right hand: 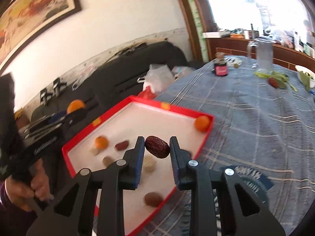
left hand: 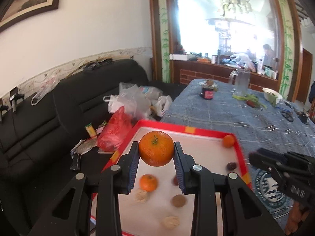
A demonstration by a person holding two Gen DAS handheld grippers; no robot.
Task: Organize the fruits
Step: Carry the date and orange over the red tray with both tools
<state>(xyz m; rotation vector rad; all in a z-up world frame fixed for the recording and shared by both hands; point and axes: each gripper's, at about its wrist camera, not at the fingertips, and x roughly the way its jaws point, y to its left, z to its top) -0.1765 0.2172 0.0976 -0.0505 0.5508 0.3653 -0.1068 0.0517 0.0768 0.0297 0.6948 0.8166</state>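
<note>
Between claw pads: dimpled mandarin (left hand: 156,148); wrinkled date (right hand: 157,147)

Orange mandarin (left hand: 156,148), dark red-brown date (right hand: 157,147), red-rimmed white tray (left hand: 204,131), blue plaid tablecloth (left hand: 226,110), black sofa (left hand: 59,102)

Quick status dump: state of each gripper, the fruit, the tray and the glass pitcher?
left gripper: shut on the large orange, held above the tray
right gripper: shut on the red date, lifted over the tray
red tray: open, flat on the blue cloth, holding loose items
small orange: resting in the far corner
second small orange: resting on the tray floor
glass pitcher: upright; contents unclear
</note>
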